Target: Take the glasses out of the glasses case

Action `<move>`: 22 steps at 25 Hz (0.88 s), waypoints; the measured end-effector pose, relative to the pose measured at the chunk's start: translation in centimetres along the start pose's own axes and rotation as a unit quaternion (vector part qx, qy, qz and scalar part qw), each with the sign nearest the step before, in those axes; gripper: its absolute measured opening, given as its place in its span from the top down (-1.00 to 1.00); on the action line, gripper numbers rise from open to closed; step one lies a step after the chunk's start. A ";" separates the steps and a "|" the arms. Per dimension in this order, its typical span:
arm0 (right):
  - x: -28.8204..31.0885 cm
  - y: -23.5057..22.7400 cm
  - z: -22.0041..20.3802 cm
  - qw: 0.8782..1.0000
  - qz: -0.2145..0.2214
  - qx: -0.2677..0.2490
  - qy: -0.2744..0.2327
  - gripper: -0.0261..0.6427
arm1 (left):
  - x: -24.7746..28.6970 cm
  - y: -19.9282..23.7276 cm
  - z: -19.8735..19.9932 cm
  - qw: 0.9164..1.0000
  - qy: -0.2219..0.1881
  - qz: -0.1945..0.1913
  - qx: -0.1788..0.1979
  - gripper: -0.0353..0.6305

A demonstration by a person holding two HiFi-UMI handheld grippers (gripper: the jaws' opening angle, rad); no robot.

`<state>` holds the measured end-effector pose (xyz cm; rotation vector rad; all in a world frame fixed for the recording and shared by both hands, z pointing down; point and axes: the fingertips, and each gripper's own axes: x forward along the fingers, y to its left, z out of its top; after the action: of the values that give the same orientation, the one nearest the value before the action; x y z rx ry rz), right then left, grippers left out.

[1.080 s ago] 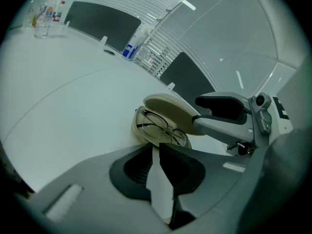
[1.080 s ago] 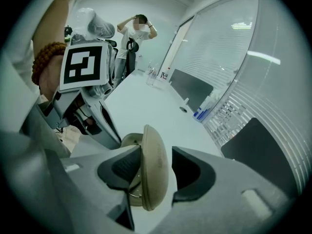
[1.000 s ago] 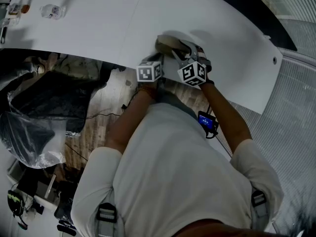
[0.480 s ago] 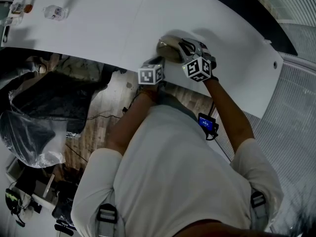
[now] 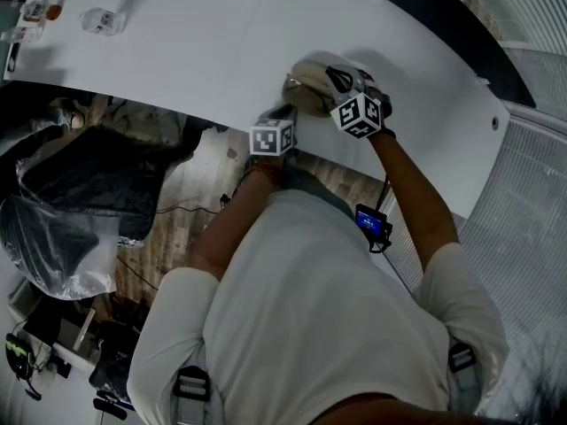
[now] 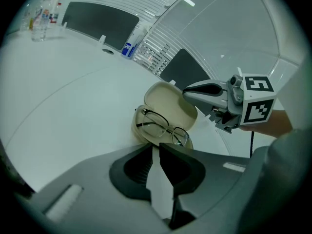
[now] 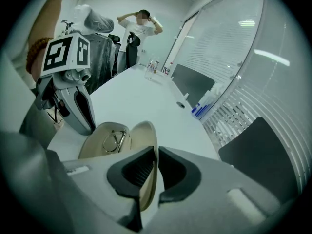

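Observation:
A beige glasses case [image 5: 306, 91] lies open near the white table's [image 5: 177, 51] front edge. Dark-rimmed glasses [image 6: 161, 126] rest folded in its lower shell and also show in the right gripper view as glasses [image 7: 113, 139]. My left gripper [image 6: 158, 147] sits at the case's near rim, jaws close together with a pale strip between them. My right gripper [image 7: 156, 151] has just been closing, and the upright lid [image 7: 146, 145] stands edge-on between its pads, pinched. In the head view the left gripper [image 5: 285, 112] and right gripper [image 5: 335, 78] flank the case.
Small bottles [image 5: 93, 20] stand at the table's far left. A person [image 7: 139, 26] stands beyond the table's end by a chair. A blue-labelled bottle [image 6: 127, 49] sits near a dark panel [image 6: 100, 18]. Dark bags [image 5: 80, 184] lie on the floor under the table edge.
My right gripper has moved farther over the table onto the case's right side, by the lid. The left gripper and the case stay where they were.

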<state>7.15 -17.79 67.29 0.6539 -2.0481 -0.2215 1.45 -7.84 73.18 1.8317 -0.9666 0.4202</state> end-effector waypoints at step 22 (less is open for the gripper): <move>4.2 -0.9 -3.0 0.999 0.033 0.002 0.032 0.85 | -0.1 -0.3 0.1 1.000 0.006 0.008 -0.003 0.74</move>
<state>8.22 -20.50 71.68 0.5866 -2.0050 -0.1556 1.59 -7.86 72.91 1.8157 -0.9730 0.4379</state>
